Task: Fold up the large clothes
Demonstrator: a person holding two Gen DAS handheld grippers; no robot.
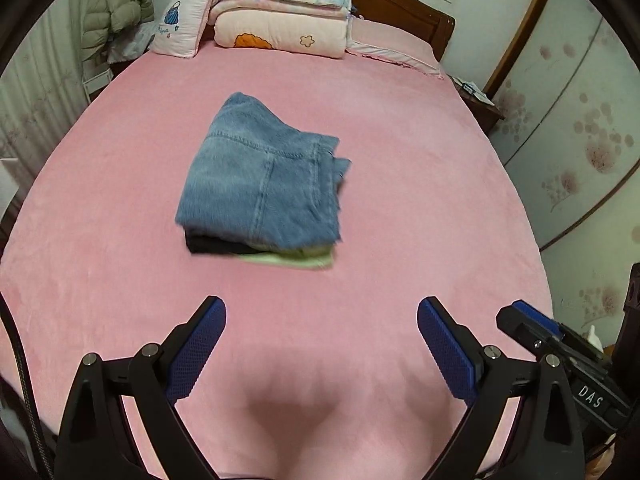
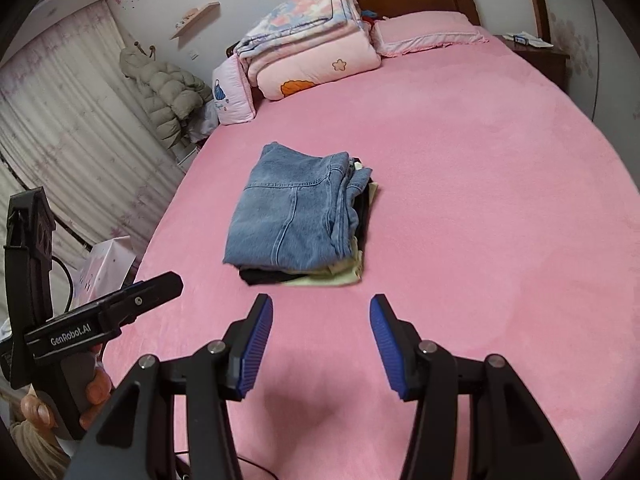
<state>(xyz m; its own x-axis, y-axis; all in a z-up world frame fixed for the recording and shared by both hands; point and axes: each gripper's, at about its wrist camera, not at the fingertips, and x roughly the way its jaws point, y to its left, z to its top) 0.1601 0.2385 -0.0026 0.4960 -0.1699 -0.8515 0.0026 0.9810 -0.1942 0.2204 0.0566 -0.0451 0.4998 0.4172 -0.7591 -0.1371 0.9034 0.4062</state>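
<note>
The left tool (image 1: 322,316) hangs above the pink bed (image 1: 420,208) with its blue-padded fingers (image 1: 196,354) spread wide and nothing between them. The right tool (image 2: 321,314) is also spread, its ribbed blue pads (image 2: 256,346) apart over bare bedding and gripping nothing. Both point steeply down toward the near part of the bed.

In the right wrist view the left tool appears at the left edge, its side marked "GenRobot.AI", with a hand (image 2: 90,394) wrapped around its grip. In the left wrist view the right tool shows at the right edge, with the letters "DAS" readable on its body.

Ahead of both tools, near the middle of the bed and well apart from them, lies a stack of folded clothes: folded jeans (image 1: 260,184) on top, a dark garment (image 1: 212,245) under them and a pale green garment (image 1: 296,261) at the bottom.

At the head of the bed, against the wooden headboard (image 1: 408,8), are folded quilts (image 1: 280,12), a small white pillow (image 1: 182,24) and a flat pink pillow (image 2: 428,32). A puffer jacket (image 1: 116,8) hangs by the curtains (image 2: 60,128).
</note>
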